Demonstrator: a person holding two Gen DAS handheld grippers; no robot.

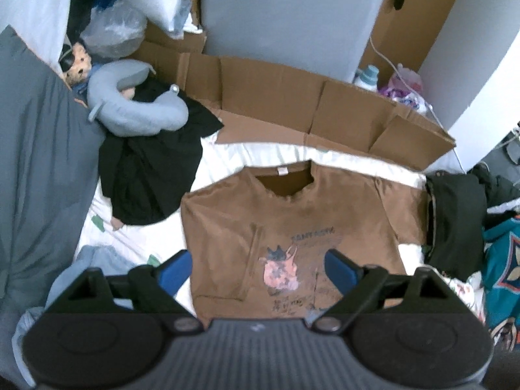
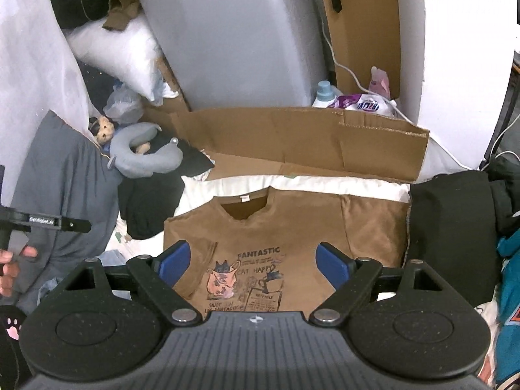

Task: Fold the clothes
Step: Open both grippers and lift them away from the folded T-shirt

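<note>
A brown T-shirt (image 1: 292,214) (image 2: 292,227) with a cat print lies face up on the white bed sheet (image 1: 227,159), collar away from me. Its left sleeve is folded in over the chest; the right sleeve lies spread out flat. My left gripper (image 1: 258,265) hovers open above the shirt's lower half, nothing between its blue pads. My right gripper (image 2: 255,265) also hangs open over the print, holding nothing. The left gripper's body and a hand (image 2: 13,260) show at the left edge of the right wrist view.
A black garment (image 1: 149,169) and a grey neck pillow (image 1: 139,110) lie to the shirt's left beside a grey duvet (image 1: 39,169). Flattened cardboard (image 1: 308,110) lines the far side. A black clothes pile (image 2: 455,234) and teal fabric (image 1: 500,276) crowd the right.
</note>
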